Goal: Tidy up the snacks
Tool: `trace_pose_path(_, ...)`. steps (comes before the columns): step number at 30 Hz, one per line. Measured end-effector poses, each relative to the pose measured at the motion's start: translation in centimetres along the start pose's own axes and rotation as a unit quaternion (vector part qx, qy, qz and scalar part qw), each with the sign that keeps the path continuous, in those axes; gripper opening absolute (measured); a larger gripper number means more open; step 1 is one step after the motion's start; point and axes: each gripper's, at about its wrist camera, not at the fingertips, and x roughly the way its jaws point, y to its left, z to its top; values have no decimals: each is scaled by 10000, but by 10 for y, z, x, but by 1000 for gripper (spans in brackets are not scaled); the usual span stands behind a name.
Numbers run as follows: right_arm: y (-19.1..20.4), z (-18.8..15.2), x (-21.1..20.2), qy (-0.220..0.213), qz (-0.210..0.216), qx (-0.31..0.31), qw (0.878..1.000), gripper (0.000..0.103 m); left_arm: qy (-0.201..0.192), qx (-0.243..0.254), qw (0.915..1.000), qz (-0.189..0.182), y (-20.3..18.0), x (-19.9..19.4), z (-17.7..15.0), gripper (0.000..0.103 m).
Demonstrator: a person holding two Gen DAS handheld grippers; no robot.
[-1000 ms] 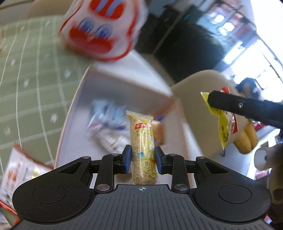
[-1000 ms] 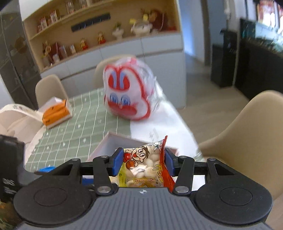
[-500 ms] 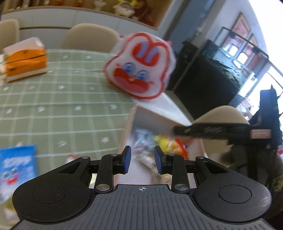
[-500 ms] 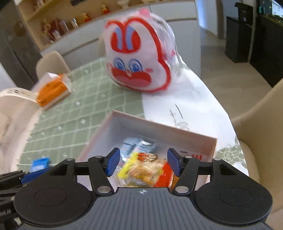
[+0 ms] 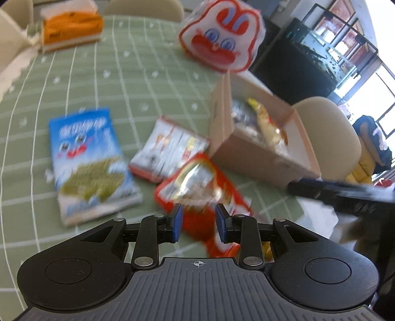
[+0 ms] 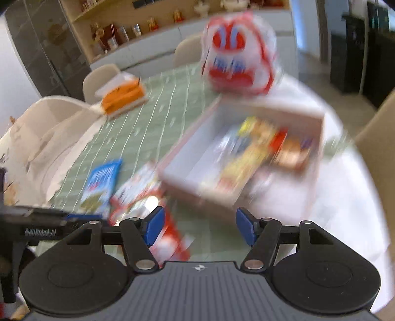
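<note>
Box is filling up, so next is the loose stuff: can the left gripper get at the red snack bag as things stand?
Probably yes. The left gripper is empty with its jaws apart, and the red snack bag lies flat on the tablecloth right ahead of it, uncovered. The right gripper is off to the side.

An orange tissue box point(image 5: 71, 27) sits at the far edge of the green checked cloth point(image 5: 111, 81) covering the worktop. Beige chairs point(image 5: 328, 138) stand around it. A wall shelf point(image 6: 153, 22) holds small figurines above pale cabinets, and a dark cabinet point(image 5: 293, 66) stands by bright windows.
</note>
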Motion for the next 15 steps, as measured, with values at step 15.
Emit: trace_pose_path(15,90,-46,50,28,-93,1,10000,65,89,56,9994,-330,65,-19,-17,32)
